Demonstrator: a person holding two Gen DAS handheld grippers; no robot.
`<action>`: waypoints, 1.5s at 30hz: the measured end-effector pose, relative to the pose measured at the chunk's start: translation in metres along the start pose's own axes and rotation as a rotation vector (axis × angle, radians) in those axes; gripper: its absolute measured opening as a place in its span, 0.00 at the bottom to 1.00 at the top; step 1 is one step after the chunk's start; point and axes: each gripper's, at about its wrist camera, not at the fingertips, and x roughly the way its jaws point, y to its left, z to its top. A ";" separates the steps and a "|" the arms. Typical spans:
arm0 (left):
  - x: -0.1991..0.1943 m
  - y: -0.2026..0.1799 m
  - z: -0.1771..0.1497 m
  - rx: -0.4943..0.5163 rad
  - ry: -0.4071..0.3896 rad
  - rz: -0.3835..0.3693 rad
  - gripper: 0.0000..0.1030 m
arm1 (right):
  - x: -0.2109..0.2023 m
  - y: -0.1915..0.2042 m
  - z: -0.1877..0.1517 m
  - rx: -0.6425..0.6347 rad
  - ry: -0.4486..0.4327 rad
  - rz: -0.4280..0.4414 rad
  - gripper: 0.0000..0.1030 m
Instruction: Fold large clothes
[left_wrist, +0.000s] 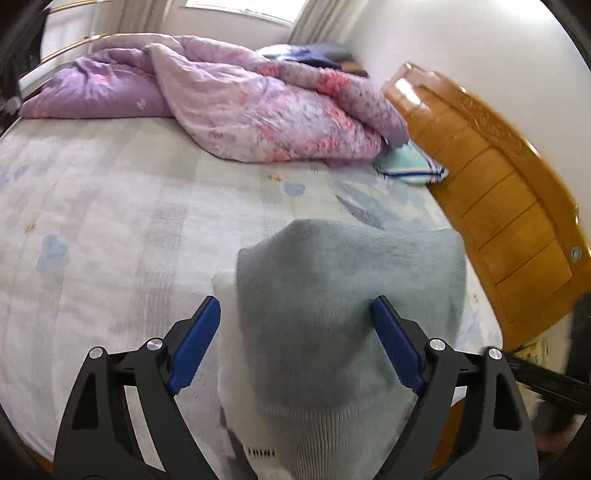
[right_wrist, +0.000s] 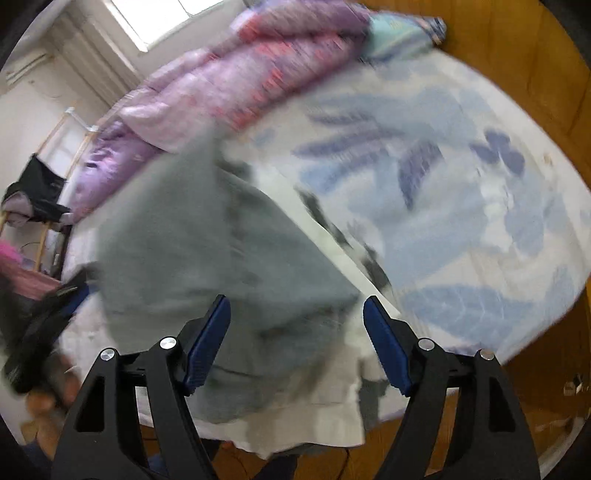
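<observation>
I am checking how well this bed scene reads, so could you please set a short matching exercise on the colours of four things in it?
Things:
1. sweater
2. quilt
3. headboard
4. gripper pads

Colours:
A. orange-brown wood
B. blue
C. grey and white
D. purple with pink flowers

Pairs: 1-C, 2-D, 3-A, 4-B

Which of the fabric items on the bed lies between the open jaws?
The grey sweater, plain grey with a white ribbed hem. The purple floral quilt and the striped folded cloth lie far behind.
</observation>
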 end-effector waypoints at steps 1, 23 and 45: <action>0.004 -0.001 0.000 0.002 0.013 0.006 0.82 | 0.001 0.015 0.003 -0.039 0.003 0.029 0.69; 0.039 0.017 0.000 -0.052 0.133 -0.066 0.85 | 0.100 0.045 0.011 -0.106 0.162 -0.051 0.77; -0.308 0.122 -0.046 0.215 -0.004 -0.054 0.89 | -0.152 0.323 -0.167 0.006 -0.105 -0.192 0.90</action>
